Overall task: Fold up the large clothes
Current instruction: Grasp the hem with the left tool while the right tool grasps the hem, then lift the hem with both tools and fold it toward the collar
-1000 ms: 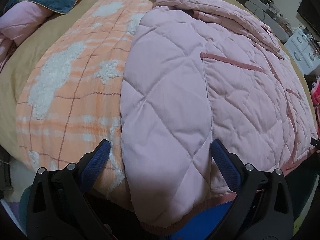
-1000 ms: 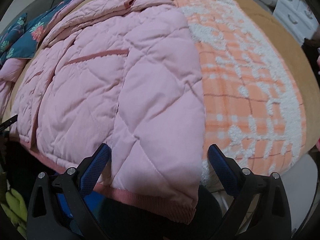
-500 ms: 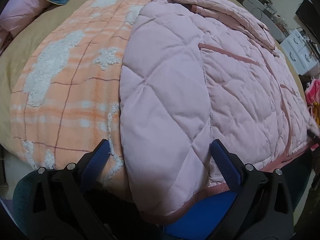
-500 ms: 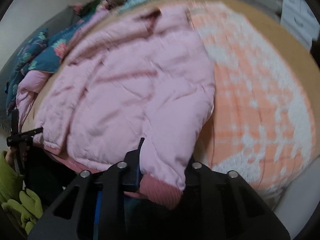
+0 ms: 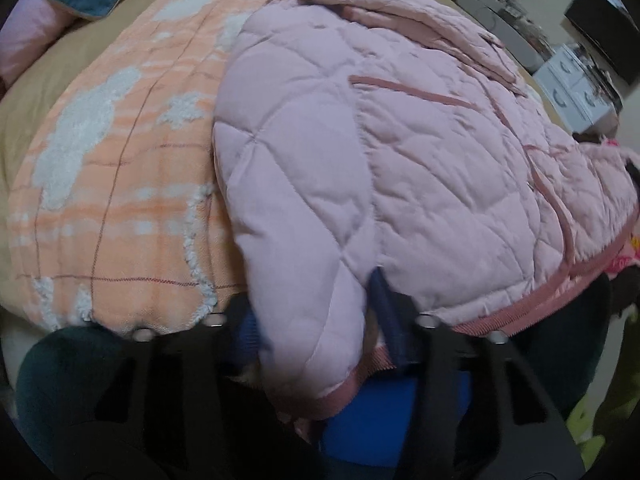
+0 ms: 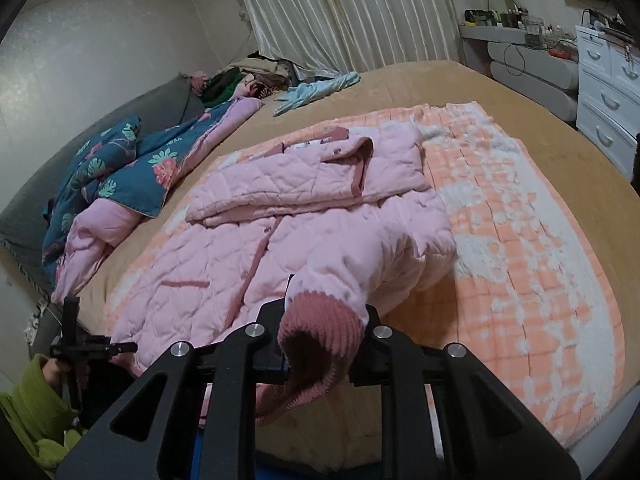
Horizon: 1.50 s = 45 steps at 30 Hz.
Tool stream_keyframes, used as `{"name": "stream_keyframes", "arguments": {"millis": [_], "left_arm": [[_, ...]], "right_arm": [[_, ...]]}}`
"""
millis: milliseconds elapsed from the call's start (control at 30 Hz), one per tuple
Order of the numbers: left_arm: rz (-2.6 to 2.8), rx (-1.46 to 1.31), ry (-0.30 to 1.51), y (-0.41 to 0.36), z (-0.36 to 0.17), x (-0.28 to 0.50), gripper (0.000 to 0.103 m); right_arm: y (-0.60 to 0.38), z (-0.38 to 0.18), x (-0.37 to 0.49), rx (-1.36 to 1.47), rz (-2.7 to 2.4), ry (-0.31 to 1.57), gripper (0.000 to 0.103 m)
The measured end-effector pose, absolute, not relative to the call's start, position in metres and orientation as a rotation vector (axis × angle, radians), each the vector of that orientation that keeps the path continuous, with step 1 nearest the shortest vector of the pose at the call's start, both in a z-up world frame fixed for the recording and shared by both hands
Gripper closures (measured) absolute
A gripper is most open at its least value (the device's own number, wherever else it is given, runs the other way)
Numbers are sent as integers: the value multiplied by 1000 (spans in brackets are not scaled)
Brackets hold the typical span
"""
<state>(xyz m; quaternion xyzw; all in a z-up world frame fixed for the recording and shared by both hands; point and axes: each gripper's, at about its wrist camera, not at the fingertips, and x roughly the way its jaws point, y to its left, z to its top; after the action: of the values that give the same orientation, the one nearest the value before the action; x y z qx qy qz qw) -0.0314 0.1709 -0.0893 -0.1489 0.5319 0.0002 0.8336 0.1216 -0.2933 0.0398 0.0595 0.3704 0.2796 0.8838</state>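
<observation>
A pink quilted jacket (image 5: pixel 420 152) lies front-up on an orange-and-white blanket (image 5: pixel 120 200) on the bed. My left gripper (image 5: pixel 316 320) is at the near end of one sleeve (image 5: pixel 304 240); its jaws are closing, and the blue pads press the padded sleeve from both sides. In the right wrist view the jacket (image 6: pixel 248 248) stretches away. My right gripper (image 6: pixel 324 320) is shut on the other sleeve's ribbed dark-pink cuff (image 6: pixel 320 336), which is raised off the blanket. The left gripper (image 6: pixel 76 344) shows small at the left edge, held by a hand in a green sleeve.
The blanket (image 6: pixel 520 240) covers a tan sheet (image 6: pixel 420 84). A teal floral duvet (image 6: pixel 120 160) and piled clothes (image 6: pixel 256 76) sit by the far wall. White drawers (image 6: pixel 608 92) and a grey shelf (image 6: pixel 532 64) stand to the right of the bed.
Both grippers went from wide open to closed on the sleeve ends. The right one rose with its cuff and tilted up, bringing the room into view. The left one barely moved.
</observation>
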Motion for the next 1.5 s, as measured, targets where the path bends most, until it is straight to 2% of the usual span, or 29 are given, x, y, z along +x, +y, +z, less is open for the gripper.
{"name": "stream_keyframes", "arguments": {"millis": [100, 200, 533, 1000, 1500], "left_arm": [[2, -286, 1095, 165, -78, -29, 91], [0, -267, 1046, 162, -63, -27, 95], [-12, -272, 883, 166, -12, -3, 97], [-3, -305, 767, 174, 27, 17, 96], [13, -271, 675, 177, 66, 39, 96]], "right_arm": [[-292, 41, 127, 137, 584, 768, 85], [-292, 42, 129, 145, 581, 764, 86], [-303, 40, 132, 218, 566, 751, 86], [-318, 41, 136, 300, 520, 744, 86], [-314, 80, 152, 304, 516, 682, 86]]}}
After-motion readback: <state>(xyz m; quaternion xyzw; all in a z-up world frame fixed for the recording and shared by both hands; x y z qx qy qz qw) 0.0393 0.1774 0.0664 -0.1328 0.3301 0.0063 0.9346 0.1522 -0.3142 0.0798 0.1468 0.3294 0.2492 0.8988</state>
